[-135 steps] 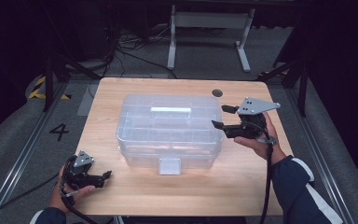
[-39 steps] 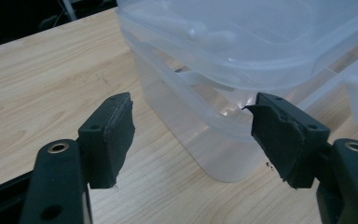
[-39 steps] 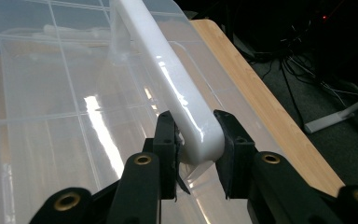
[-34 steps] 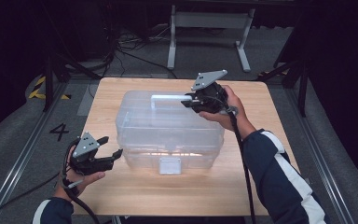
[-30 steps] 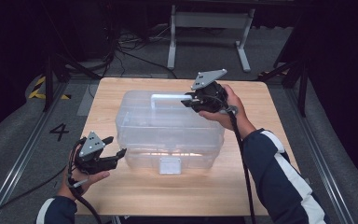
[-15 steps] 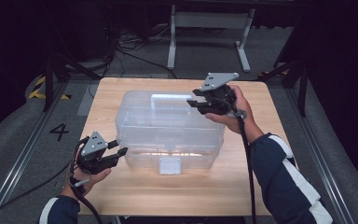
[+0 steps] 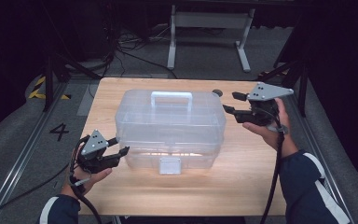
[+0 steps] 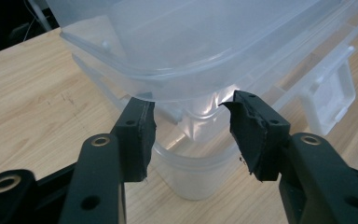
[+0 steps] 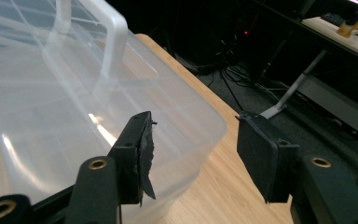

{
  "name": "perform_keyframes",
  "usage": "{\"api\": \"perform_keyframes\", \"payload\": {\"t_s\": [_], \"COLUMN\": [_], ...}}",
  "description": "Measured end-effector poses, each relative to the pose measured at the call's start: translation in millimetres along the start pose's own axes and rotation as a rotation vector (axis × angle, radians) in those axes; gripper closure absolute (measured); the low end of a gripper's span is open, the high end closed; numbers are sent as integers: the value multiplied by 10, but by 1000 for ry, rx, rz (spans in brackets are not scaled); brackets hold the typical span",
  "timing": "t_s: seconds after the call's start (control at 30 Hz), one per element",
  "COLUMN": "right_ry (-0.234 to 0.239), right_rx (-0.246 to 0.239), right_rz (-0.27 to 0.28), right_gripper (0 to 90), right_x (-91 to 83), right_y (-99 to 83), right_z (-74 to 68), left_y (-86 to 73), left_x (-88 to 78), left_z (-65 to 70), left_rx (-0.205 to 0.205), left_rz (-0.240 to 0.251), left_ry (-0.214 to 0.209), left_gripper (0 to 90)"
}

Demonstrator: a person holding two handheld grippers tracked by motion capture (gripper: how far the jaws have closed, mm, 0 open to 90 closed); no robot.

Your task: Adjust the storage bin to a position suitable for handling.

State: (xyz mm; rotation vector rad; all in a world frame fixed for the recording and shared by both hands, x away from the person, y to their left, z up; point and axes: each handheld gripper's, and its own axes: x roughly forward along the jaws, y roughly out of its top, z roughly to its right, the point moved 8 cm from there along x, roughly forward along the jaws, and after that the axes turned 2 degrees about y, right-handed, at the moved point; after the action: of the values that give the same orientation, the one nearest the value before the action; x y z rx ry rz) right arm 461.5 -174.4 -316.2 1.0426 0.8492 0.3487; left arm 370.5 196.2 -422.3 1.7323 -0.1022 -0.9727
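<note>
Item: clear storage box (image 7: 170, 128), latch (image 7: 169, 164) shut, on desk (image 7: 242, 177). My left tool (image 7: 116, 154) half-open astride its corner; right tool (image 7: 230, 111) wide, empty, just opening. Advice: brace the corner before lifting latch.

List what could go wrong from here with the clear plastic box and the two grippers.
1. The left gripper sits open at the box's lower front corner; closing on that rounded, slick plastic, it might slip off.
2. The right gripper hangs open off the box's right end, holding nothing, so a one-sided push could slide the box across the table.
3. The front latch looks shut; prying the lid could tip the box.
</note>
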Motion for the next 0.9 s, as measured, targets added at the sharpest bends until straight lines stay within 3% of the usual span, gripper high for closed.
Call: {"api": "perform_keyframes", "payload": {"t_s": [0.23, 0.43, 0.67, 0.9], "right_ry": [-18, 4, 47, 97], "right_rx": [35, 72, 65, 34], "right_rz": [4, -15, -54, -57], "right_gripper": [451, 441, 423, 398], "right_x": [-137, -96, 33, 128], "right_y": [-319, -593, -866, -959], "right_z": [62, 48, -112, -323], "left_y": [75, 98, 97, 99], "left_x": [-16, -19, -19, -18], "left_z": [-23, -31, -30, -33], "left_rx": [-1, 9, 17, 20], "left_rz": [10, 4, 1, 2], "left_ry": [-2, 1, 3, 4], "left_gripper": [489, 474, 472, 470]}}
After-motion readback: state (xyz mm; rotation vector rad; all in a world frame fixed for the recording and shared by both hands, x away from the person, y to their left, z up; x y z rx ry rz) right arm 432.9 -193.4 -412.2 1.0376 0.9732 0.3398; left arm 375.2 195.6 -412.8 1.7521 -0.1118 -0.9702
